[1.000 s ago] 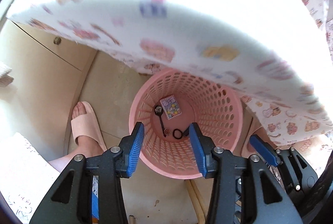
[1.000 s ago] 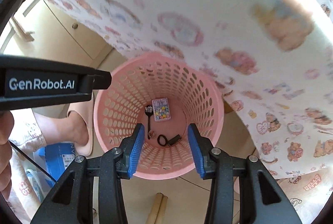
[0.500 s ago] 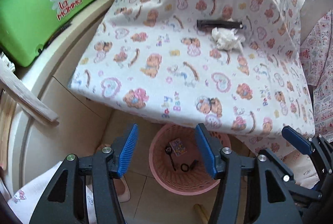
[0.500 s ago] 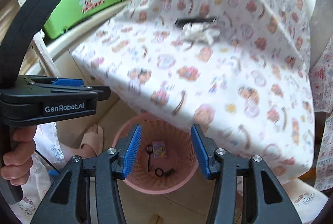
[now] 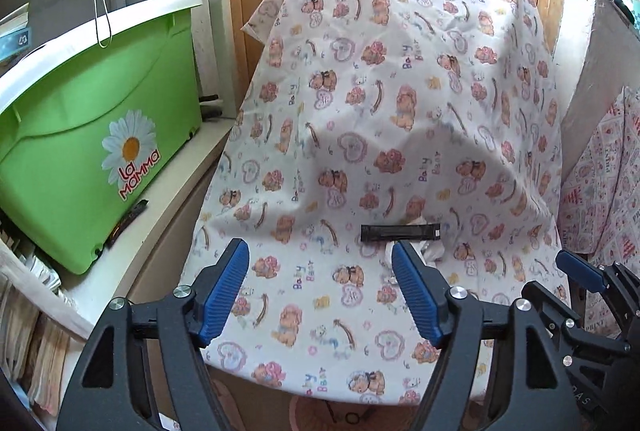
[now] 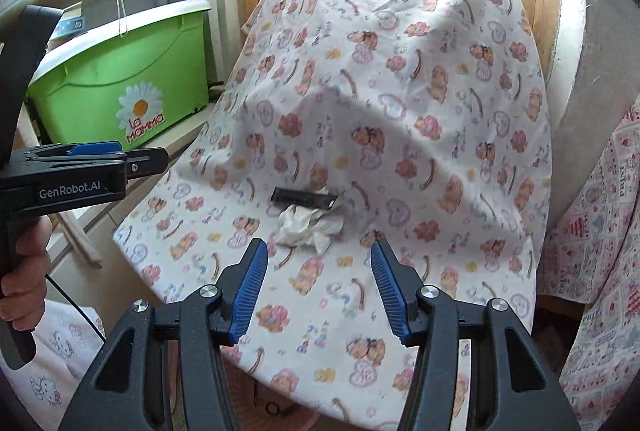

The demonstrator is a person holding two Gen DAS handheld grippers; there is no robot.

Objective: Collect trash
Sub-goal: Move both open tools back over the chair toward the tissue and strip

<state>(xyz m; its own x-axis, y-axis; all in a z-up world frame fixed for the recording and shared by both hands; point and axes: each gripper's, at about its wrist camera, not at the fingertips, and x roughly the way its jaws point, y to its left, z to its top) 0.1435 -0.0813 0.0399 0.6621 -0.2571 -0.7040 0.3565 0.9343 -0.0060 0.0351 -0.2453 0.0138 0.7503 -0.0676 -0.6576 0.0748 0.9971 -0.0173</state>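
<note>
- Right gripper (image 6: 316,283): jaws spread wide, empty, hovering over the bear-print cloth (image 6: 420,111).
- Crumpled tissue (image 6: 308,225): just ahead of the right fingertips, centred between them; the right gripper seems the nearer.
- Black strip (image 6: 304,198): touching the tissue's far side, long axis crosswise to the fingers.
- Left gripper (image 5: 320,283): likewise open and empty; the tissue peeks past its right finger.
- Pink basket (image 5: 340,415): under the cloth's near edge.
- Legible text: "La Mamma" on the green bin (image 5: 80,151); "GenRobot.AI" on the left gripper's body.

Both wrist views look down along the tools, sharing the patterned cloth (image 5: 360,151) (image 6: 400,111)
</note>
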